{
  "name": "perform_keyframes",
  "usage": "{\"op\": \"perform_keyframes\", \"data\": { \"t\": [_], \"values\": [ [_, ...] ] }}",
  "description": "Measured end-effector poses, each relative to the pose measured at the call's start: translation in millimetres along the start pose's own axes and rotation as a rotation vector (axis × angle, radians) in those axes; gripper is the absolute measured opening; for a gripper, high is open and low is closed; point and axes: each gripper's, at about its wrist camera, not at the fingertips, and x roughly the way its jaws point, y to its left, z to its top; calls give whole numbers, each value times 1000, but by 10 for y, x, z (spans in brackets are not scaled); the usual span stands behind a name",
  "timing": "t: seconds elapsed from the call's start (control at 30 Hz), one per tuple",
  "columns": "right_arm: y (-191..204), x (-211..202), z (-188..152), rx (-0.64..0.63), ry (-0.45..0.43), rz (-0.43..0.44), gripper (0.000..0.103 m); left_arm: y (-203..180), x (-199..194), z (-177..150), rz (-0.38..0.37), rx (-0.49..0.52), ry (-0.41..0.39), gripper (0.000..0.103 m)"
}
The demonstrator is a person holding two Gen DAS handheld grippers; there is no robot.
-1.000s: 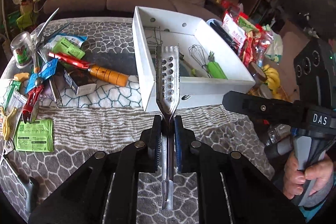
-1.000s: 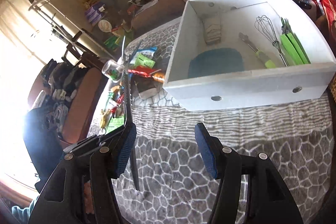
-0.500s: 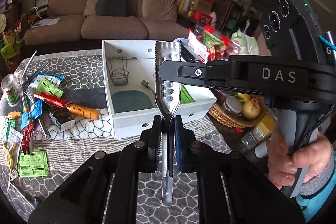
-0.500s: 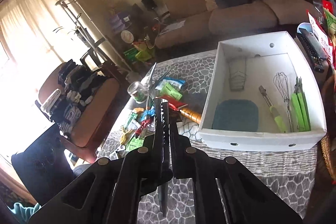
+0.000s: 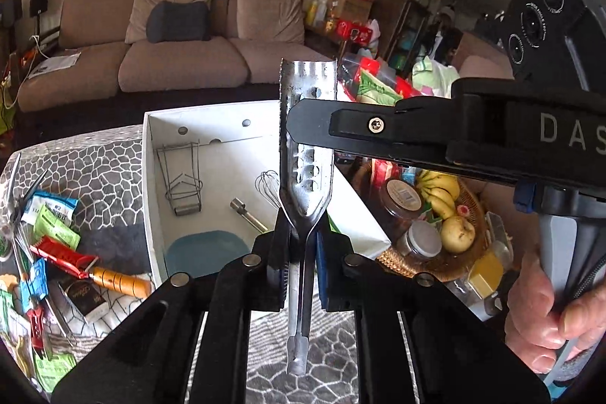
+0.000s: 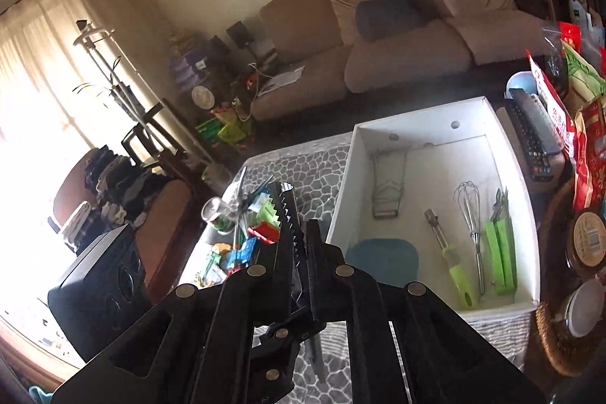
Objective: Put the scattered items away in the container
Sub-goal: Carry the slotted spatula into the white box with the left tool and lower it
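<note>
1. A metal fish scaler (image 5: 306,177) hangs in the air before the white container (image 5: 151,195), gripped at both ends: the left gripper (image 5: 303,237) is pressed together on its thin handle, and the right gripper (image 6: 297,252) is clamped along its saw-toothed blade
2. The container stands on a grey pebble-patterned cloth (image 5: 94,161) and already holds a whisk (image 6: 469,211), a green-handled corer (image 6: 450,260) and a blue-grey lid (image 6: 382,258)
3. Other loose items, among them an orange-handled tool (image 5: 113,281) and green sachets (image 5: 57,230), lie on the cloth just left of the box
4. To finish this step well, the person would likely carry the scaler level over the near wall, lower it to the bare floor between lid and corer, then release one end before the other so the teeth do not snag
5. Readable writing: "DAS" (image 5: 568,135) on the right gripper's body; the print on sachets and snack packs is too small to read
</note>
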Motion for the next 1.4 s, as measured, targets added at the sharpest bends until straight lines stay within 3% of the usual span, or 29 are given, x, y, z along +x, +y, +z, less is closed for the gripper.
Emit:
{"op": "perform_keyframes", "data": {
  "t": [0.07, 0.1, 0.13, 0.2, 0.23, 0.33, 0.43, 0.57, 0.63, 0.7, 0.83, 1.0, 1.23, 1.4],
  "values": [
    [-201, 122, 185, 19, 1, -41, 12, 49, 271, 194, -6, -11, 32, 11],
    [-312, 185, 264, 33, -2, -60, 21, 81, 408, 280, 1, -19, 47, 11],
    [-432, 243, 342, 51, -6, -79, 40, 124, 551, 359, 7, -34, 62, 11],
    [-694, 344, 462, 96, -26, -108, 66, 243, 856, 493, 7, -79, 91, 11],
    [-833, 387, 519, 121, -42, -113, 69, 310, 1013, 543, 6, -100, 108, 11],
    [-1226, 519, 614, 181, -34, -134, 69, 526, 1462, 655, 26, -147, 150, 11],
    [-1490, 639, 481, 130, 28, -165, 69, 752, 1874, 737, 79, -155, 201, 11],
    [-1778, 1058, 142, 6, 232, -262, 65, 951, 2162, 707, 122, -143, 224, 11],
    [-1838, 1329, 9, -56, 339, -274, 38, 1040, 2223, 655, 116, -163, 230, 11],
    [-1817, 1592, -65, -126, 414, -299, 19, 1104, 2251, 614, 115, -182, 238, 11],
    [-1851, 2063, -122, -45, 540, -153, 18, 1228, 2220, 564, 110, -225, 248, 11],
    [-1851, 2532, -280, 18, 673, -147, 19, 1349, 2166, 561, 116, -257, 246, 11],
    [-1957, 2633, -353, -21, 716, -305, 18, 1335, 2134, 599, 85, -276, 244, 11],
    [-2128, 2338, -286, 67, 636, -241, 21, 1135, 2255, 606, 59, -275, 283, 11]
  ]
}}
